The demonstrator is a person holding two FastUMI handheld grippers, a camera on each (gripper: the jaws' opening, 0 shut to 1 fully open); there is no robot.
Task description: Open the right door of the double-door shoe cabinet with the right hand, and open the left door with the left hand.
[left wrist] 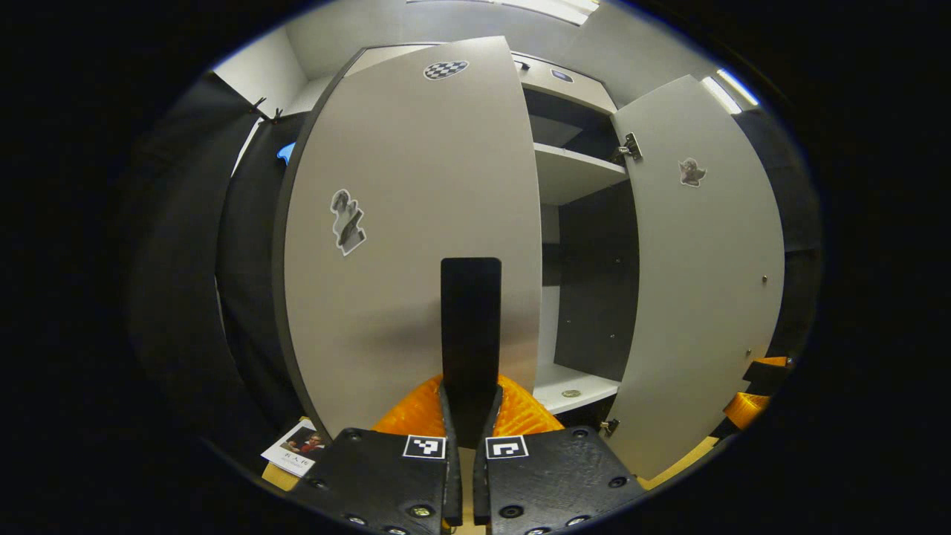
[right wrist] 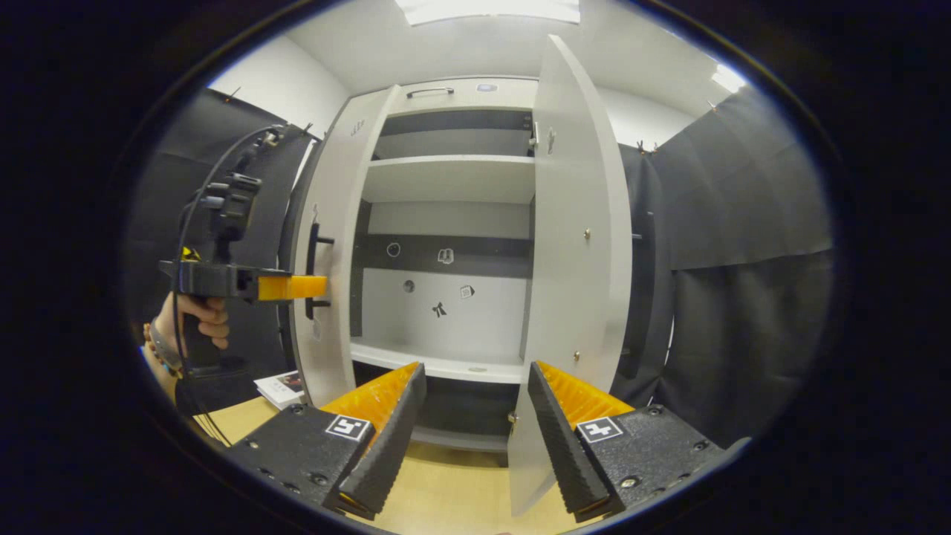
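A: Left gripper view first. The left tool point(left wrist: 471, 416) is right at the bottom, fingers pinched tight on the black handle point(left wrist: 470, 327) of the left door point(left wrist: 416, 223), which stands upright between them.

B: So it has a firm hold?

A: Both fingers press on that handle, yes. The left door fills the view just behind it, swung out partway, with a sticker point(left wrist: 347, 221) on its face. Low at the left, a book point(left wrist: 295, 448) lies on the table.

B: And the right gripper view?

A: The right tool point(right wrist: 472, 416) is spread wide with nothing between its fingers, hanging over the table point(right wrist: 453, 483). Just beyond its right finger is the lower edge of the right door point(right wrist: 576, 260), swung well out and seen nearly edge-on.

B: Where's the other tool from here?

A: Off to the left, a hand point(right wrist: 195, 316) holds it out level against the left door's handle.

B: And farther in?

A: The cabinet point(right wrist: 446, 223) stands open between the two doors. There's a pale bottom shelf point(right wrist: 438, 364), small stickers on the back panel, and an upper shelf point(right wrist: 449, 178). In the left gripper view the right door sits farther off at the right, hinges showing.
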